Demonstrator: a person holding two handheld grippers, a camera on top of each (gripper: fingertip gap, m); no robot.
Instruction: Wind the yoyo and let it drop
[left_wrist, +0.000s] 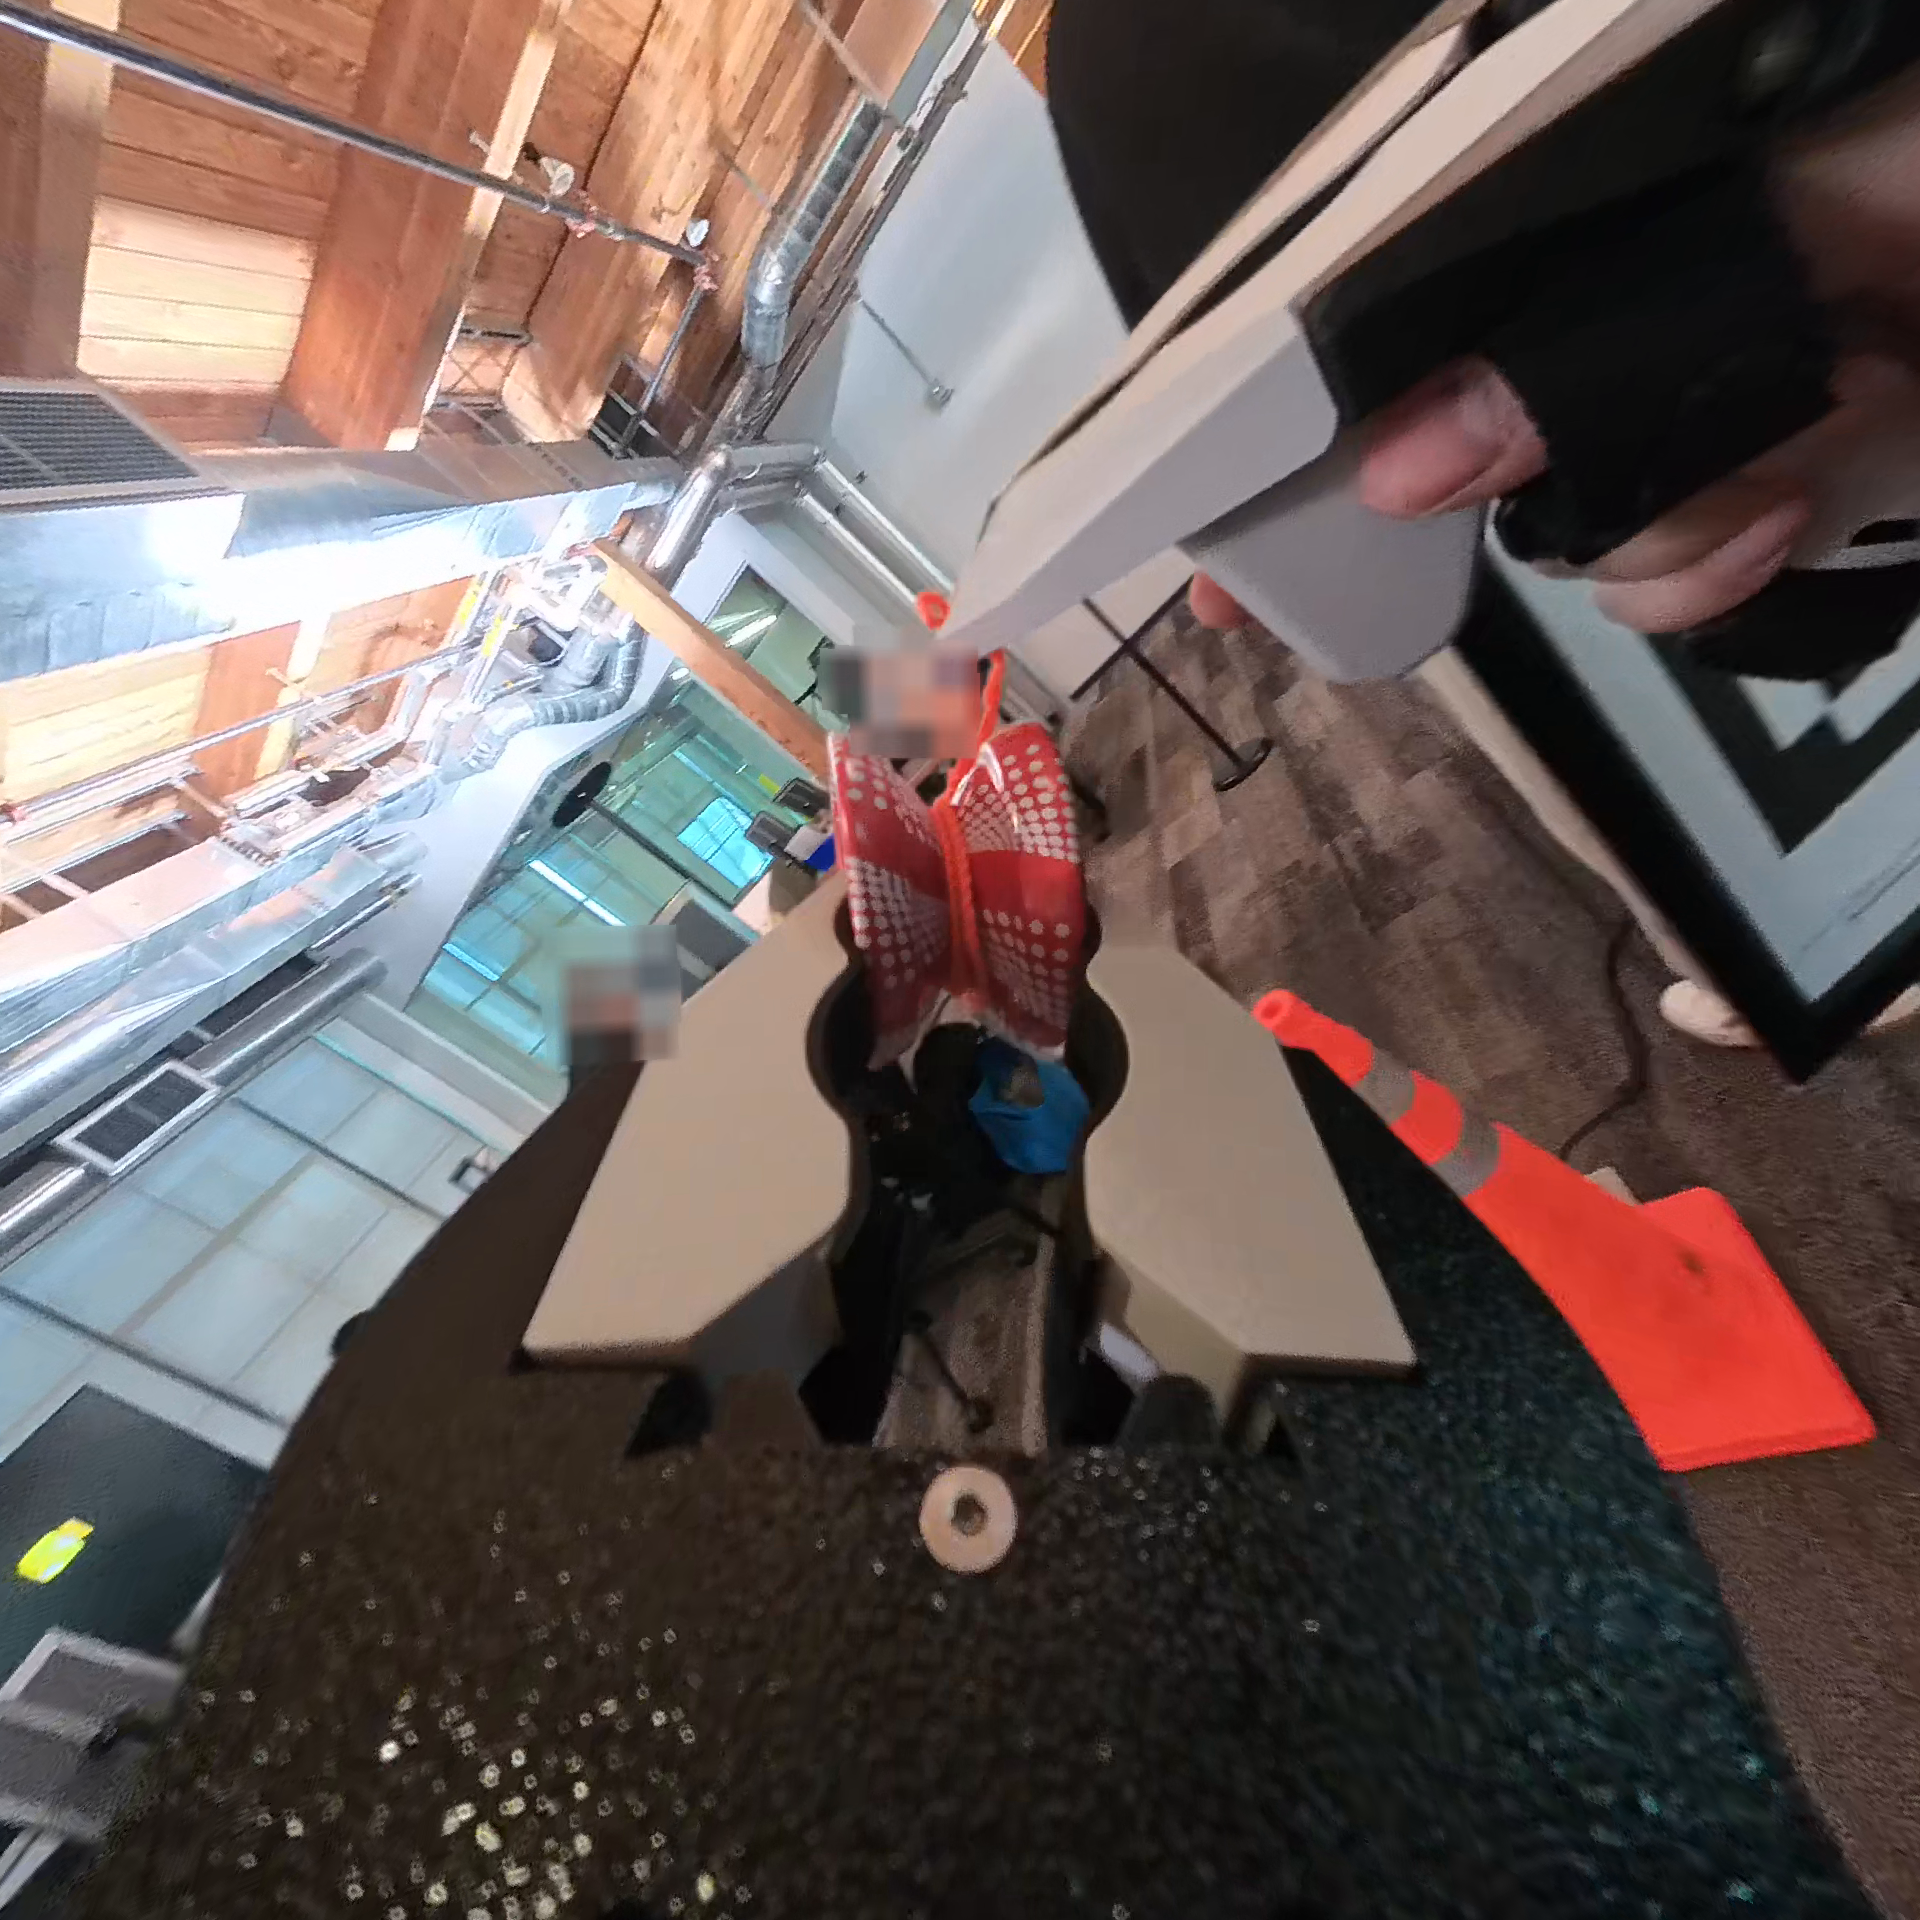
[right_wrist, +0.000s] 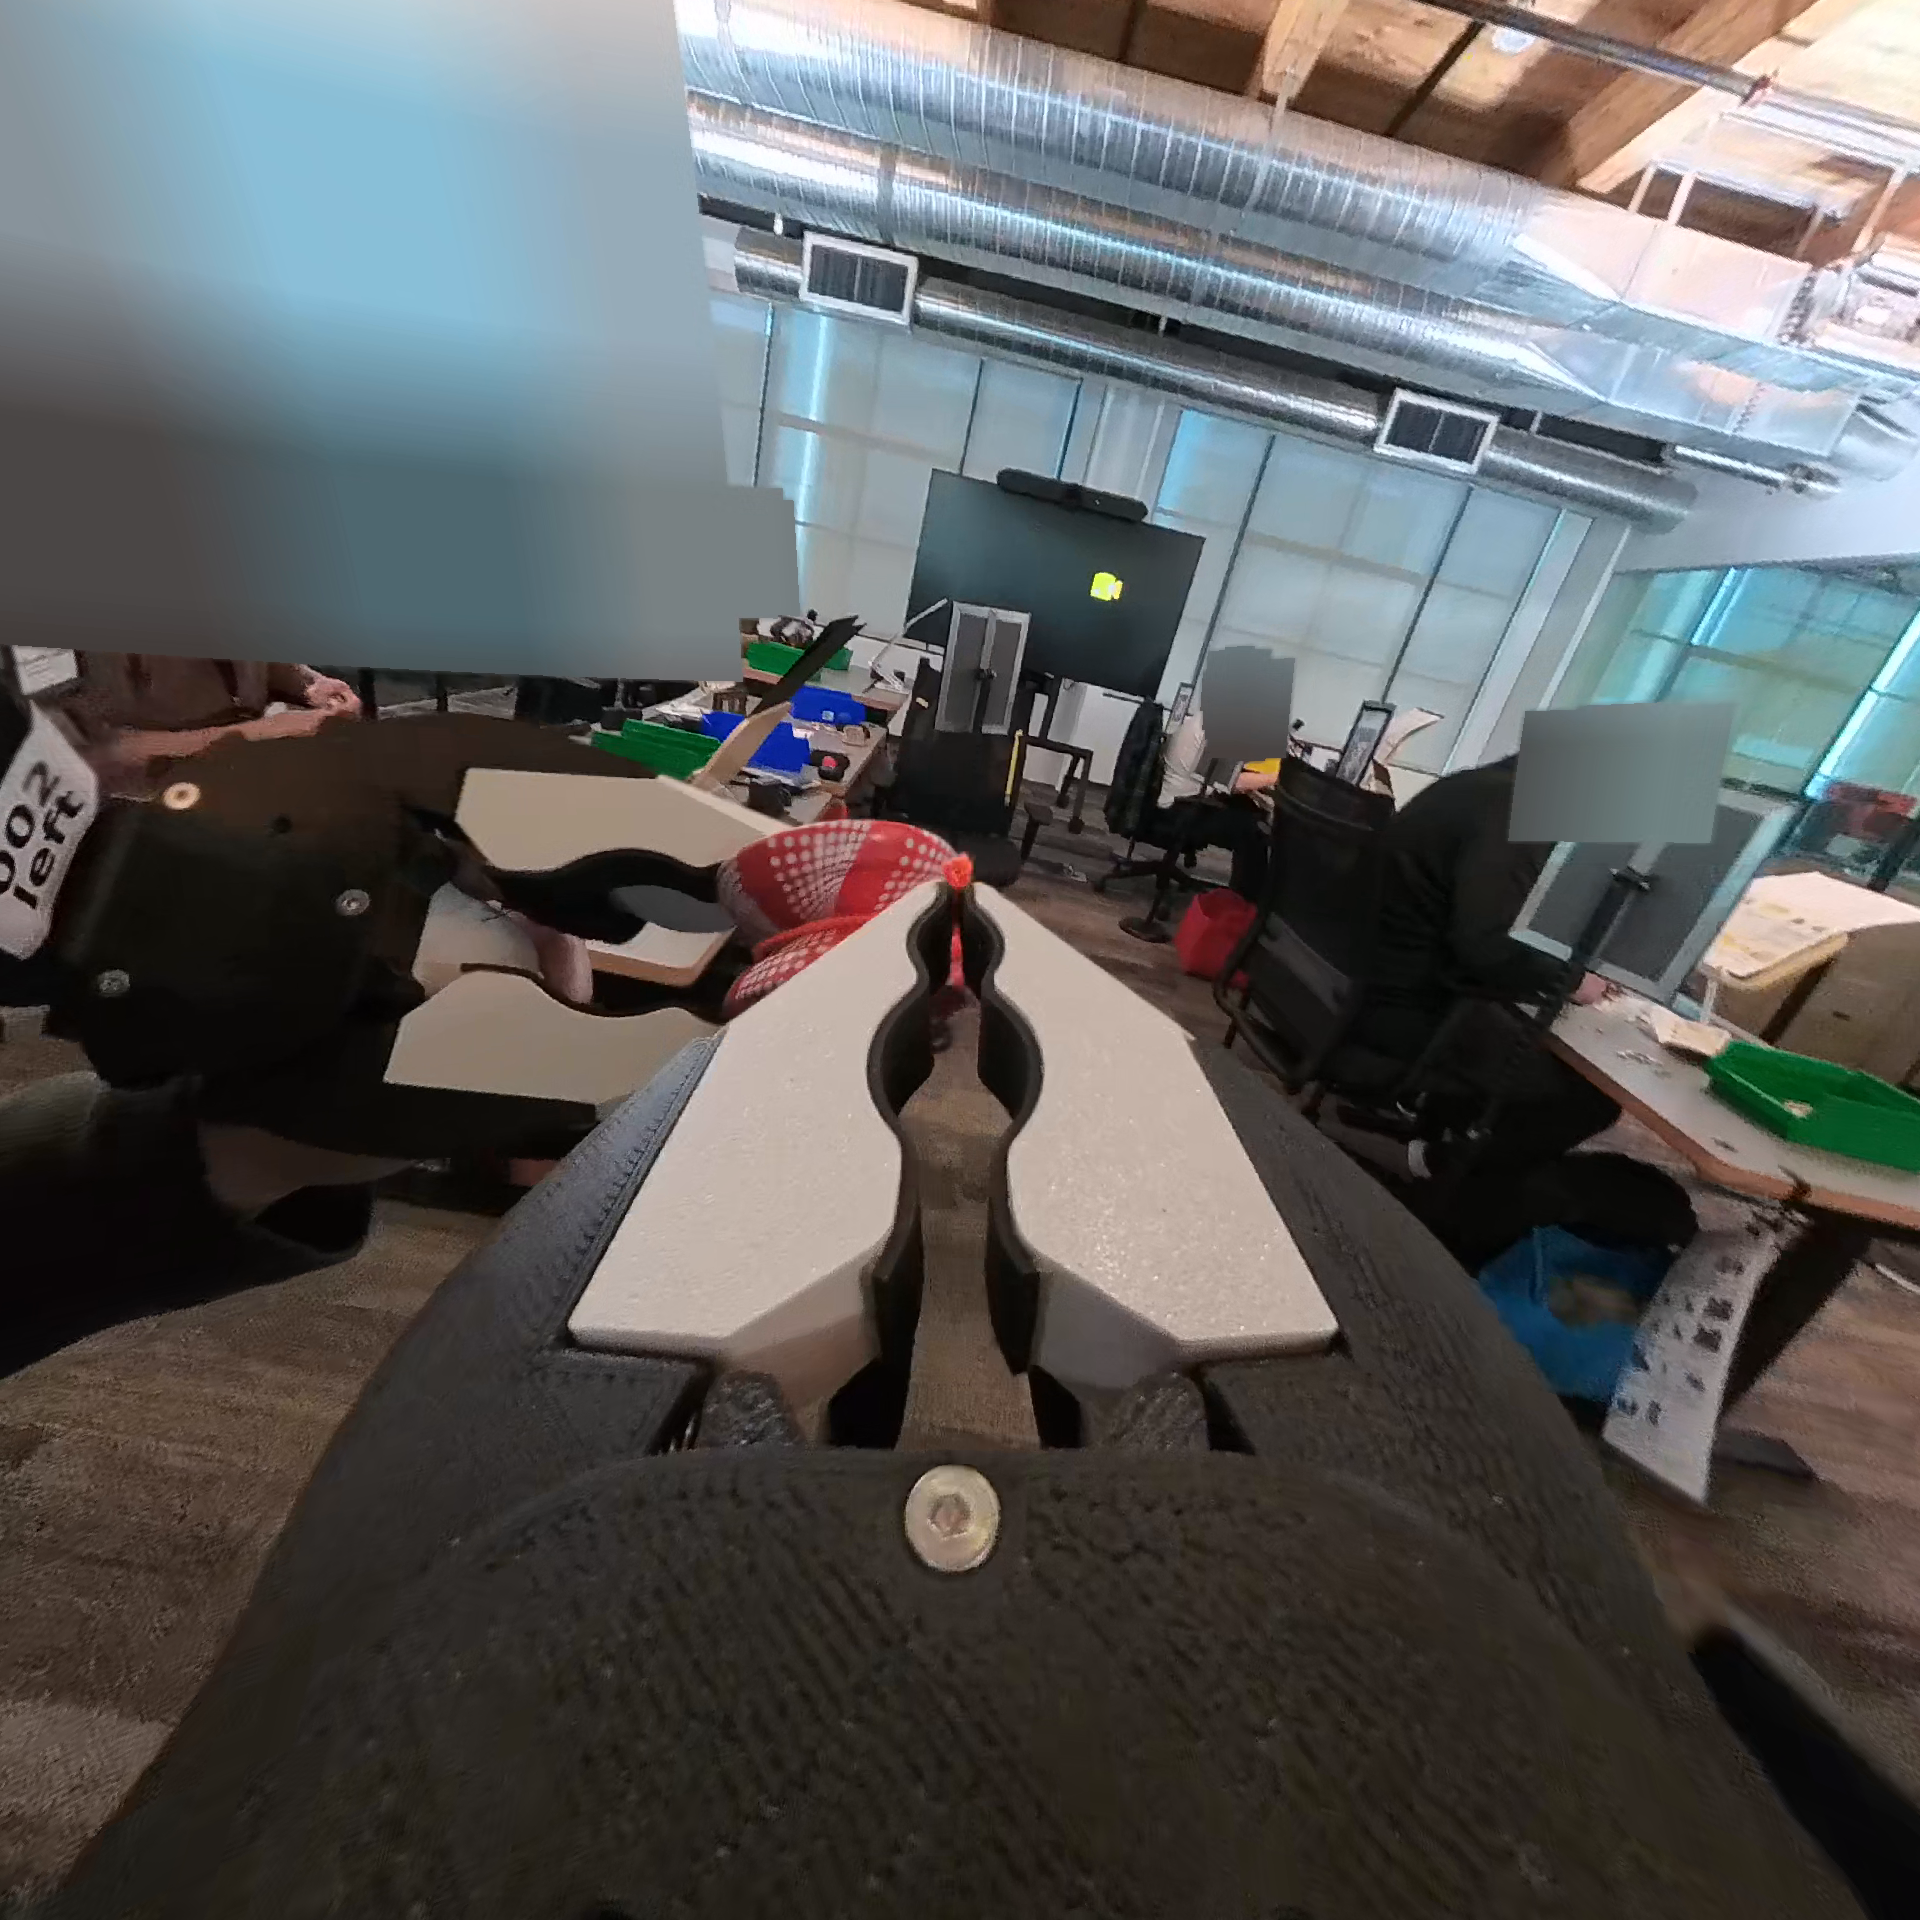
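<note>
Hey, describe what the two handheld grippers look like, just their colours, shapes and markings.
Both the left gripper and right gripper have speckled black printed bodies, a silver hex screw at centre, and pale beige wedge-shaped fingers with wavy black inner edges. The left one carries a white label with dark lettering.

yoyo (left_wrist: 961, 878) is sitting clamped between the left gripper (left_wrist: 966, 935) jaws, held up off the floor. Right gripper (right_wrist: 956, 914) is pinching the string (right_wrist: 957, 940) just beside it. Traffic cone (left_wrist: 1538, 1216) is lying on the floor, off to the right.
</note>
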